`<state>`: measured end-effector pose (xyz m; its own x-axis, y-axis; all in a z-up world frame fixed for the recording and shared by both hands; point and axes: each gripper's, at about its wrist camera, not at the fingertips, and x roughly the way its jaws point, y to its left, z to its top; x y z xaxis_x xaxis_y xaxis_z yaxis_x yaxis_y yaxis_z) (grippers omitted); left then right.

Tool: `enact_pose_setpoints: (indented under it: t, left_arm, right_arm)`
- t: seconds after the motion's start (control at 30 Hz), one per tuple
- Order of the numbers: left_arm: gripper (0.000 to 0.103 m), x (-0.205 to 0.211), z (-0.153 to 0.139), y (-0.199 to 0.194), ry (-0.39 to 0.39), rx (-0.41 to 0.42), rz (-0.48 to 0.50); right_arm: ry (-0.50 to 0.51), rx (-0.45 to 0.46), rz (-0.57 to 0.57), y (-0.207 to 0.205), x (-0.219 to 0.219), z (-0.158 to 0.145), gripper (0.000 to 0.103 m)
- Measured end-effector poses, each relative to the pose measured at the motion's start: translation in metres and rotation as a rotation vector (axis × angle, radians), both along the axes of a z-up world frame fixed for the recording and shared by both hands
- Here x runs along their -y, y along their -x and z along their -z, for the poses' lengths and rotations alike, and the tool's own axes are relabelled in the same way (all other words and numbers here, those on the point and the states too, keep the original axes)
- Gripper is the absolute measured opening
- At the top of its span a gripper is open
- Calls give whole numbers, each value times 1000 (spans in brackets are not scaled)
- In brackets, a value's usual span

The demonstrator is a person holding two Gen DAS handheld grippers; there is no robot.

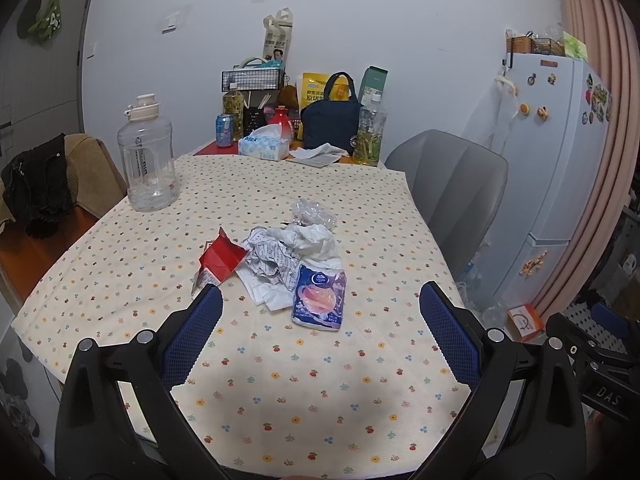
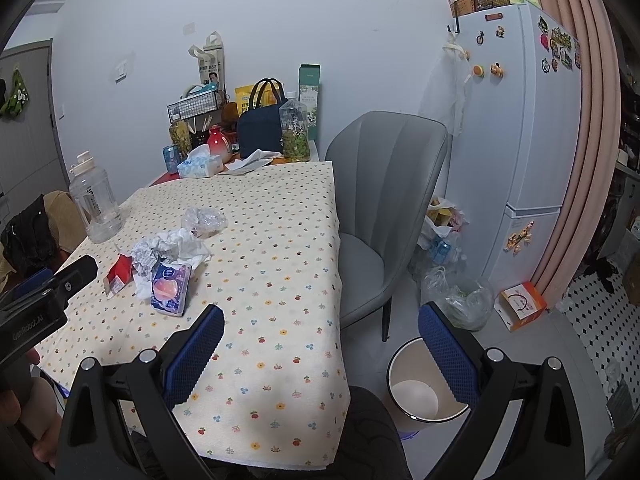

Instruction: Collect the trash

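Observation:
A pile of trash lies mid-table on the dotted cloth: a red carton (image 1: 221, 261) (image 2: 119, 273), crumpled printed paper (image 1: 276, 258) (image 2: 168, 246), a blue-purple tissue packet (image 1: 320, 294) (image 2: 171, 287) and crumpled clear plastic (image 1: 312, 212) (image 2: 204, 219). My left gripper (image 1: 320, 312) is open and empty, just short of the packet. My right gripper (image 2: 322, 334) is open and empty over the table's right edge. A white waste bin (image 2: 424, 384) stands on the floor to the right, partly behind my right finger.
A clear water jug (image 1: 148, 156) stands at the table's left. A tissue box (image 1: 264, 145), bottles, a can and a navy bag (image 1: 330, 122) crowd the far end. A grey chair (image 2: 384, 204) sits to the right, with plastic bags (image 2: 456, 296) and a fridge (image 2: 524, 136) beyond.

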<state>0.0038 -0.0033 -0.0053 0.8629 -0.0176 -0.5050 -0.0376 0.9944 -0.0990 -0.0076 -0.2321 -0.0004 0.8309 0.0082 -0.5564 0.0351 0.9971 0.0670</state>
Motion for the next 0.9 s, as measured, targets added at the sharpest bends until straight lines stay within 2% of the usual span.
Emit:
enact_pose_setpoints:
  t: [0.9]
  left_arm:
    - [98, 3, 3, 1, 1, 3, 3]
  right_arm:
    - [-10, 6, 9, 3, 6, 2, 95]
